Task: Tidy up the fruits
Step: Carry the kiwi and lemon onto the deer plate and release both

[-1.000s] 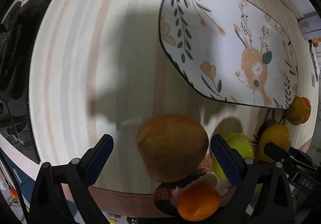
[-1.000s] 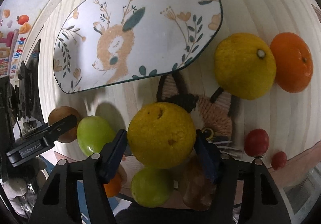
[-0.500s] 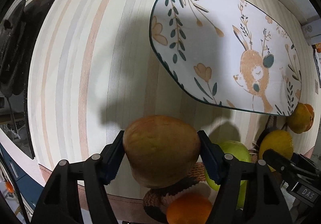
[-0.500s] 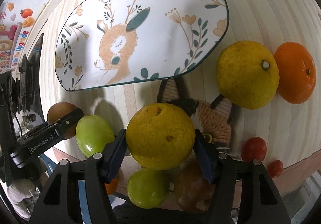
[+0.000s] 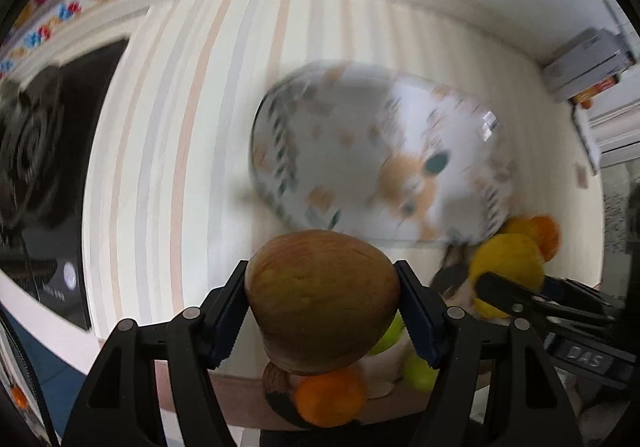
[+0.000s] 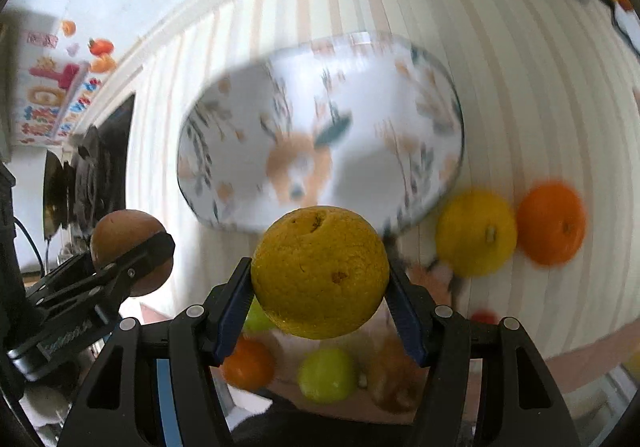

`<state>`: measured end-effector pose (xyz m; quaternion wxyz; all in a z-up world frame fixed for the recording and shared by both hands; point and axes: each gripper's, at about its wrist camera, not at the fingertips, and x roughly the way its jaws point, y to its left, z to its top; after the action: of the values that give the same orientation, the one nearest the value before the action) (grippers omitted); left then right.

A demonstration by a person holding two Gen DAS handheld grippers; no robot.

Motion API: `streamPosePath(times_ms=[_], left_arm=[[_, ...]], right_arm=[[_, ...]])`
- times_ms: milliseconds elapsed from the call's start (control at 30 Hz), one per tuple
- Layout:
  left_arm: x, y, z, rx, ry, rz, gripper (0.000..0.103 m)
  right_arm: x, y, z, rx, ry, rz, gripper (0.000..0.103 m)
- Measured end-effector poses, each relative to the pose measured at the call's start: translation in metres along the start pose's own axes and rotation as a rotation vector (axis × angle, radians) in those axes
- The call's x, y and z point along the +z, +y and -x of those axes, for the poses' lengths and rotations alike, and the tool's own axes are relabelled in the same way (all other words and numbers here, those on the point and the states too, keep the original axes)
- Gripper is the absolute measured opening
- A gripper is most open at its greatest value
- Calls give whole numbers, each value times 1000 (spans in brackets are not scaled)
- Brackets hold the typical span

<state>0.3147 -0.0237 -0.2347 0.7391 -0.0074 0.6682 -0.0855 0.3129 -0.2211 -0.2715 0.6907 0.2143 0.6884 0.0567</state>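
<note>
My left gripper (image 5: 322,307) is shut on a brown apple (image 5: 320,299) and holds it above the table, in front of the deer-print plate (image 5: 360,151). My right gripper (image 6: 320,287) is shut on a yellow citrus fruit (image 6: 320,271), also lifted before the plate (image 6: 360,95). The left gripper with the brown apple (image 6: 120,235) shows at the left of the right wrist view. The right gripper with its yellow fruit (image 5: 508,259) shows at the right of the left wrist view.
On the striped table (image 6: 520,87) lie another yellow citrus (image 6: 476,233), an orange (image 6: 550,223), small red tomatoes (image 6: 484,317), a green fruit (image 6: 326,375), an orange (image 6: 248,363) and a brown fruit (image 6: 394,379). A dark stove (image 5: 44,151) is at the left.
Both grippers have lifted their fruits off the table and tilted up, so the plate now sits farther ahead. The views are motion blurred.
</note>
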Motion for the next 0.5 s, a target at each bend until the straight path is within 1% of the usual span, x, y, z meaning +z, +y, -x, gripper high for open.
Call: streamPosePath(times_ms=[100, 167, 300, 367, 500], left_arm=[[29, -10, 4, 8, -28, -20, 67], [48, -5, -3, 19, -22, -20, 67], [86, 9, -36, 7, 46, 8, 67], [98, 11, -51, 5, 69, 18, 67], [116, 15, -66, -3, 106, 46, 68]], right_arm=[[30, 3, 1, -38, -37, 10, 66], [50, 4, -5, -62, -38, 10, 66], [75, 8, -18, -111, -35, 19, 66], [90, 3, -23, -132, -30, 27, 66], [104, -6, -33, -156, -10, 15, 66]])
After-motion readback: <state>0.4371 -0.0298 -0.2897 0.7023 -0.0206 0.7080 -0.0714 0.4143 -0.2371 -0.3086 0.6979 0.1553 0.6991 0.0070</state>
